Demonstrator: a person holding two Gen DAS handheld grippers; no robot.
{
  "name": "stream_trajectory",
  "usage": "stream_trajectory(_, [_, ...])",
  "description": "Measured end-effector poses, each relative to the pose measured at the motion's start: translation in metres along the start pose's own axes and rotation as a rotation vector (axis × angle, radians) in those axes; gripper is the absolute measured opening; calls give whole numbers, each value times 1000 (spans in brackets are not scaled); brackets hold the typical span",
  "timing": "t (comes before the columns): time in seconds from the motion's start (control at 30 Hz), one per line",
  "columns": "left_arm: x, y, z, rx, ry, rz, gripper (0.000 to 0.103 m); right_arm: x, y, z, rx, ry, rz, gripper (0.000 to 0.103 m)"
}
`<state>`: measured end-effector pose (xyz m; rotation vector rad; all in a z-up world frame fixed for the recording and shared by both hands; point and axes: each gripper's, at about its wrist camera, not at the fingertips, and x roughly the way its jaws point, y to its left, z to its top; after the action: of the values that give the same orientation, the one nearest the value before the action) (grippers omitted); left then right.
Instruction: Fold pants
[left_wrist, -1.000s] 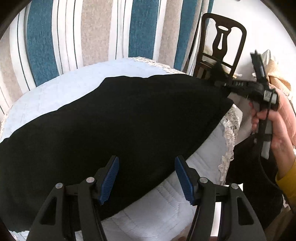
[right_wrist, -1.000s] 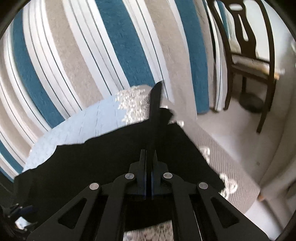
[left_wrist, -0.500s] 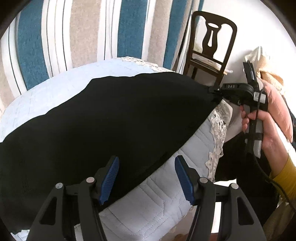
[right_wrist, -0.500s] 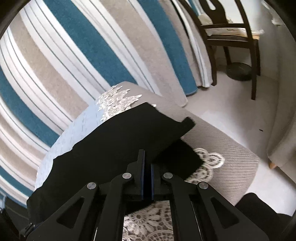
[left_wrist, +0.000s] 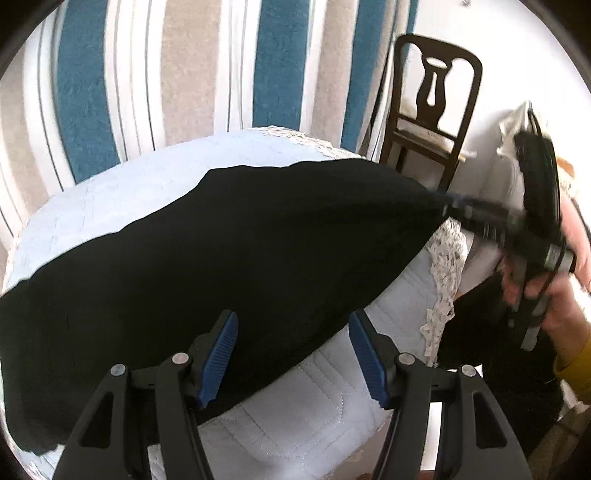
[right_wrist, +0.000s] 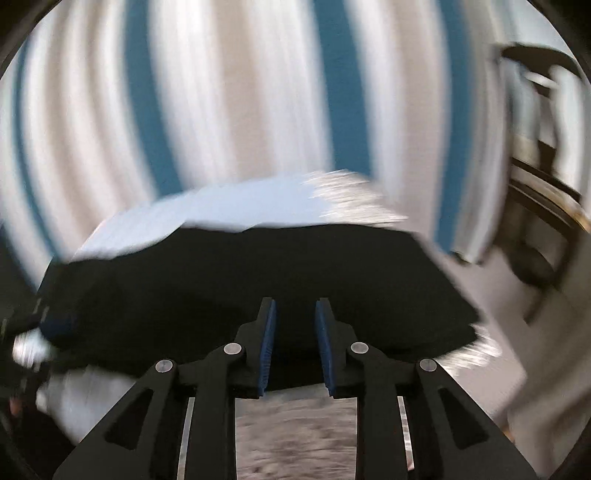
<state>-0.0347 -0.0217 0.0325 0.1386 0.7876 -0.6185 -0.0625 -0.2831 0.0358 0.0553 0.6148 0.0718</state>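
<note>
Item 1: black pants (left_wrist: 229, 254), 1 pc, laid flat across quilted pale-blue cover (left_wrist: 303, 417) on a round-topped surface w/ lace trim (left_wrist: 443, 266) at the edge. No brand tag, label or print legible on pants or cover; fabric plain black. Right-wrist view motion-blurred, no text readable there either.

Item 2: left tongs (left_wrist: 291, 358), blue ribbed pads, jaws wide apart, nothing gripped; near hem of pants lies below, between the pads, not pinched.

Item 3: right tongs (right_wrist: 293, 347), blue pads, jaws opening, small gap; pants' edge just ahead of and under the tips, pads not pressing on cloth. In left-wrist view same tool is at far-right end of pants, held by a hand (left_wrist: 554, 295) w/ yellow sleeve (left_wrist: 576, 369); lettering on its body too blurred to read.

Item 4: striped backdrop (left_wrist: 177, 81), teal/beige/white, behind the surface.

Item 5: dark wooden chair (left_wrist: 432, 122), right rear, cushion on seat.

Containers: none seen.
</note>
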Motion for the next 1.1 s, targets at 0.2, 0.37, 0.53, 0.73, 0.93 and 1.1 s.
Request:
stream_trajectory(0.2, [-1, 16, -5, -73, 7, 31, 65, 20, 27, -18, -157, 88, 169, 52])
stream_trajectory(0.37, [-3, 23, -6, -117, 4, 38, 65, 25, 45, -24, -244, 53, 110, 60])
stream_trajectory(0.53, [-3, 26, -6, -129, 0, 47, 65, 30, 58, -21, -282, 32, 53, 60])
stream_trajectory(0.73, [-3, 24, -4, -123, -6, 56, 65, 22, 66, -24, -348, -6, 41, 36])
stream_trajectory(0.93, [-1, 21, -2, -129, 12, 131, 65, 18, 71, -31, -409, 40, 121, 2])
stream_trajectory(1.1, [-5, 22, -1, -120, 2, 148, 67, 8, 64, -37, -391, 78, 173, 0])
